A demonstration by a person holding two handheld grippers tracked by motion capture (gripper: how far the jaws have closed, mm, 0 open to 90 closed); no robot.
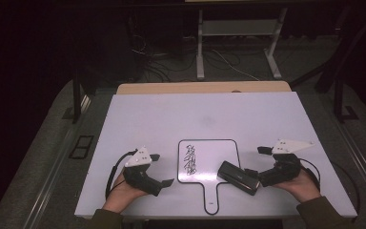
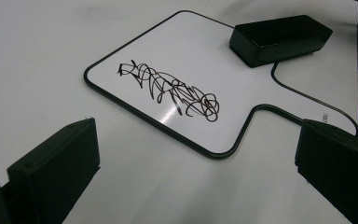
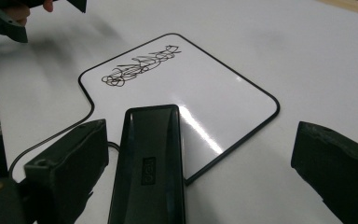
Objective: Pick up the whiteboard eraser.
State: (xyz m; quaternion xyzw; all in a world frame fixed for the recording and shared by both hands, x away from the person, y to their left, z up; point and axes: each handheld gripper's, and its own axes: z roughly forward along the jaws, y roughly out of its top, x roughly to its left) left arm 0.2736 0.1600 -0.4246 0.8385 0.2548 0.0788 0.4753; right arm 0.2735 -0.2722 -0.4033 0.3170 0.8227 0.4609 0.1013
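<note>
On the white bench, high view: small handled whiteboard, flat, handle toward the person, black scribble on its left half. Black eraser lies across the whiteboard's lower right corner. Right hand-held gripper stands at the eraser's right end, its hand just behind; whether the jaws grip cannot be told here. Left hand-held gripper sits just left of the whiteboard, jaws spread, holding nothing.

Left gripper view: scribble mid-board, whiteboard between and beyond the wide-set jaws. Eraser rests on the whiteboard's far corner, well clear of the marks.

Right gripper view: eraser lies lengthwise between the jaws, just beside the left one and apart from the right; jaws wide, not closed on it. Scribble beyond the eraser, toward the whiteboard's far side; whiteboard glossy, with glare.

Handling note, judged: step in hand is taking up the eraser. Centre the jaws on its long sides, close squarely, keep its face flat for wiping.

Clearance, judged: open bench all round the whiteboard; far edge distant, near edge close below the handle. The whiteboard may slide under a wipe; the left hand-held gripper is placed to steady its left edge.
</note>
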